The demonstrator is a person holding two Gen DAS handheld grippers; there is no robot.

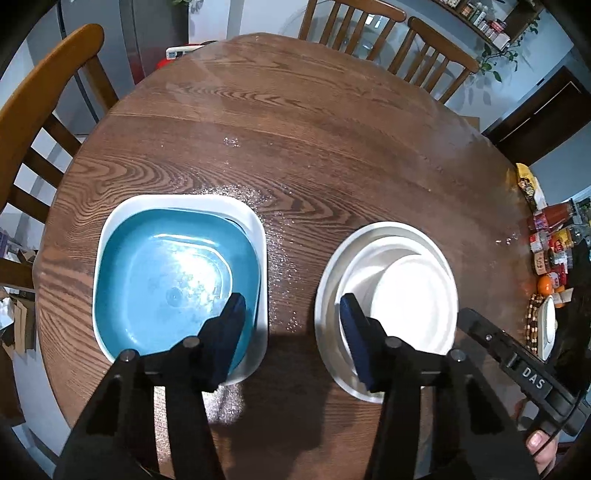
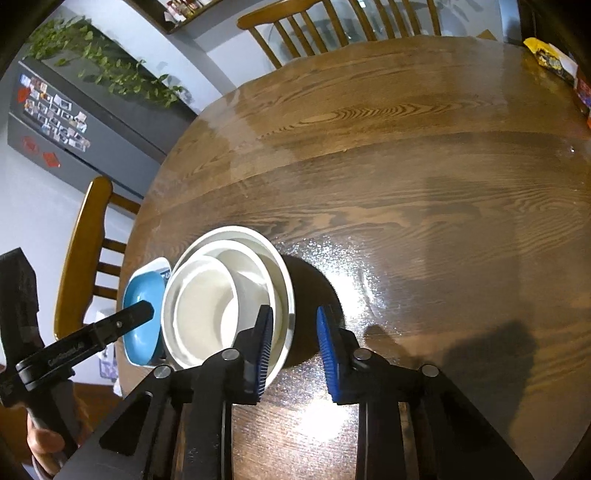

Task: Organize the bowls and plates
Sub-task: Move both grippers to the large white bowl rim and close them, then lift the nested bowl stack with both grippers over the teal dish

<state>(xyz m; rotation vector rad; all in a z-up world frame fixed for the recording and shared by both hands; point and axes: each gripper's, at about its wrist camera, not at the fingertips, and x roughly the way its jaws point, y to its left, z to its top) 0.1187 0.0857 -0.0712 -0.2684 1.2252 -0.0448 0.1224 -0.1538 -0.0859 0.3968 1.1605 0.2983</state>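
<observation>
Table [image 1: 295, 122]: round, dark wood grain, glare and fine specks showing near the middle; wooden chairs [image 1: 373, 22] standing around it.

Plates [image 1: 166, 280]: a teal square plate lying inside a white square plate, stacked on the table's left part in the left wrist view. In the right wrist view the stack [image 2: 142, 314] is sitting at the table's edge, just beside the bowls.

Bowls [image 1: 402, 291]: white, round, nested one inside another, the inner ones sitting off-centre toward one side. They are resting on the table to the right of the plates, apart from them, with bare wood between.

Left hand-held gripper [image 1: 291, 332]: hanging above the gap between the two stacks, jaws apart, nothing between the pads. One blue pad is overlapping the plates' near corner in the picture, the other the bowls' left rim; contact cannot be told.

Right hand-held gripper [image 2: 293, 347]: jaws partly parted and straddling the right rim of the outer bowl [image 2: 284, 295], one pad over the inside, the other outside above the bowl's shadow. Pads are not visibly pressing on the rim.

Clutter [image 1: 550, 251]: packets and jars sitting at the table's far right edge.
</observation>
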